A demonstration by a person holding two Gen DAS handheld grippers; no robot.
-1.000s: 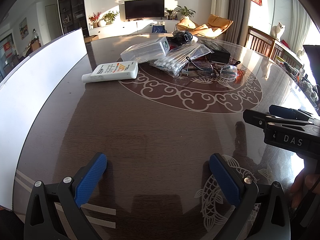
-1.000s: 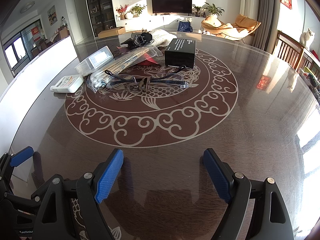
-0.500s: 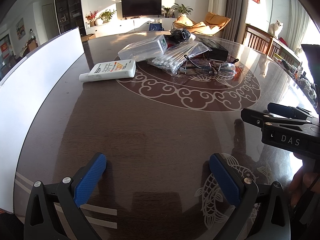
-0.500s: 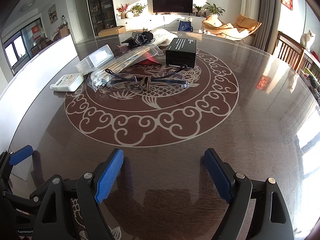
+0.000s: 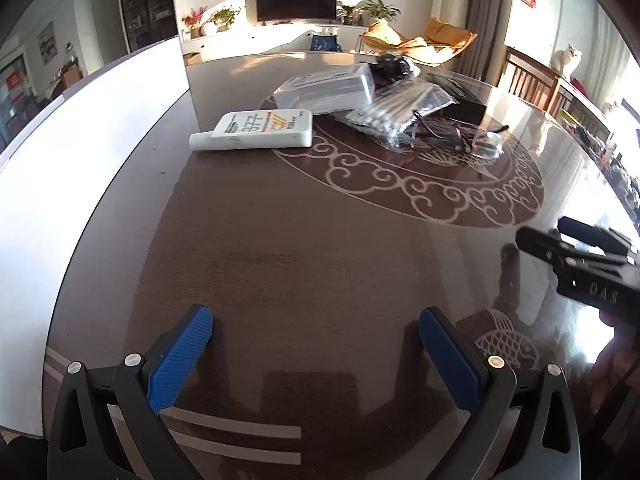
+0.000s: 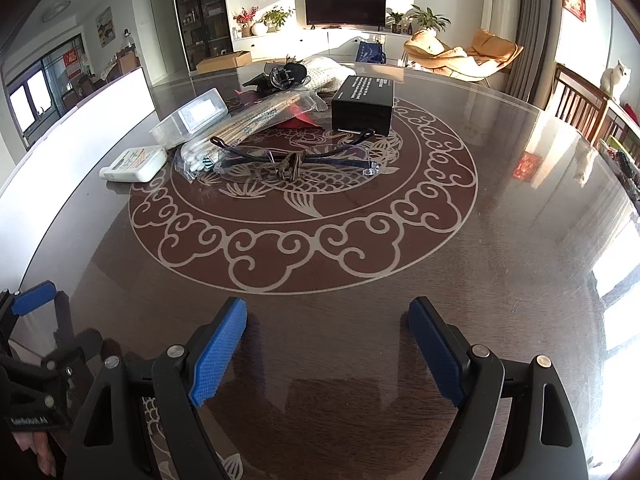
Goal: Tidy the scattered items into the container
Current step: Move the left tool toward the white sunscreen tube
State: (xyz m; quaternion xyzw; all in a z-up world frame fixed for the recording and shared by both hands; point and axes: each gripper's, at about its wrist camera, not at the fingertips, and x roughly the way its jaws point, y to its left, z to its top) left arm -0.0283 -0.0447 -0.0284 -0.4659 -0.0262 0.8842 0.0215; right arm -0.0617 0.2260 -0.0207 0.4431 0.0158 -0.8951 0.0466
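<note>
- Sunlit living room behind — a dark television (image 6: pixel 345 7) on a white cabinet at the far wall, an orange lounge chair (image 6: pixel 464 56) to its right, a white cat (image 6: pixel 616 76) on a ledge at the far right.
- Filling the near ground is a dark round table (image 6: pixel 500 240) with a pale scroll-and-fish pattern.
- Along the table's left edge stands the white container (image 5: pixel 80 160); only its tall white wall shows.
- The scattered items lie at the far side of the table, well apart from both grippers.
- Nearest the container is a flat white bottle (image 5: pixel 256 130), lying on its side.
- Just behind it sits a clear plastic box (image 5: pixel 326 88), and a bag of cotton swabs (image 5: pixel 394 114) leans against that.
- Clear safety glasses (image 6: pixel 296 156) rest near the pattern's centre, with a black box (image 6: pixel 362 104) just beyond them.
- A black tangle (image 6: pixel 282 74) and a pale knitted thing (image 6: pixel 324 72) lie farthest off.
- Left gripper (image 5: pixel 316 354) hovers low over bare table — blue pads spread wide, nothing between them.
- Right gripper (image 6: pixel 328 344) is likewise spread wide and holds nothing.
</note>
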